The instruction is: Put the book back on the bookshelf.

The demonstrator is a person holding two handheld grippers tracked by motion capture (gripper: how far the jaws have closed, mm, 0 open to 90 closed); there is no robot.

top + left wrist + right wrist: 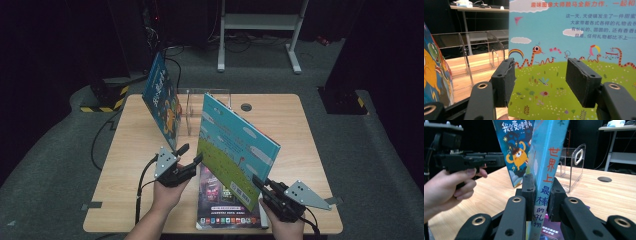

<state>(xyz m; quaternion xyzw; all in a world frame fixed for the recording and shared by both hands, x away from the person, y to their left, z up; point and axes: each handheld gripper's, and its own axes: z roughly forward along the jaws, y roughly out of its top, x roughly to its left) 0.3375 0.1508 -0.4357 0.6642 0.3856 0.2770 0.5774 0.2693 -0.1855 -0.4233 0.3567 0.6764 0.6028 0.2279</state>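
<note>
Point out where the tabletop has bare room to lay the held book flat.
Free: the table right of the sky-blue book, and its left edge beside the blue monster book. Crowded: centre, with the clear rack and dark book.

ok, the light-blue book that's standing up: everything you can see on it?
The light-blue book is a thin hardcover picture book: sky, clouds, green meadow, orange snakes, red Chinese text on the spine. It stands tilted on the table, partly over a dark book lying flat. The right gripper is shut on its spine edge. The left gripper, jaws open, faces its cover; contact is unclear.
</note>
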